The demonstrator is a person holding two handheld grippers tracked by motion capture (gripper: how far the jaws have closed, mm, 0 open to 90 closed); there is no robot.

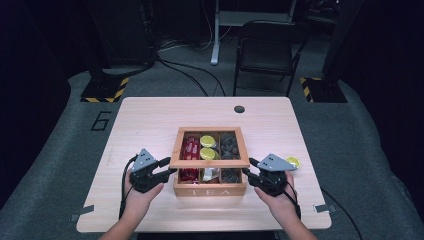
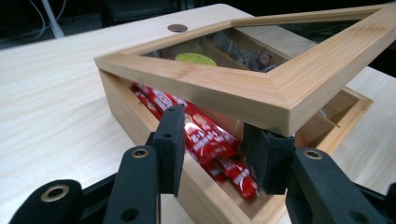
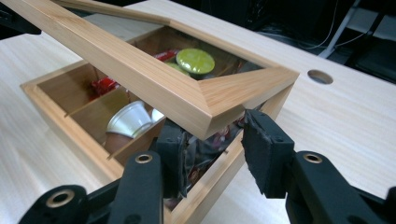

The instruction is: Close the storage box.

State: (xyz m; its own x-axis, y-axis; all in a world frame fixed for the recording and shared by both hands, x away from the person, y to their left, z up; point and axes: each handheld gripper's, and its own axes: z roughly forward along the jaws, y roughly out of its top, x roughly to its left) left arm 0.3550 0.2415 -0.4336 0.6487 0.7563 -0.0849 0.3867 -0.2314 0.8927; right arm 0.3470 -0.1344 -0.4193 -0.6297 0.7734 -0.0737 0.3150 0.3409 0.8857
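Jaws of both grippers stand apart, wedged under the front corners of a glass-paned wooden lid [image 1: 210,163], so the left gripper [image 1: 167,170] and right gripper [image 1: 248,168] prop it half raised rather than clamp it. Beneath, at centre frame on the pale wooden desk [image 1: 150,120], sits the compartmented wooden tea box [image 1: 210,190], holding red sachets [image 2: 210,140], yellow-green capsules [image 3: 195,60] and dark packets.

Grey carpet [image 1: 60,150]; black chair [image 1: 267,52] (behind table [image 1: 150,115]); dim room
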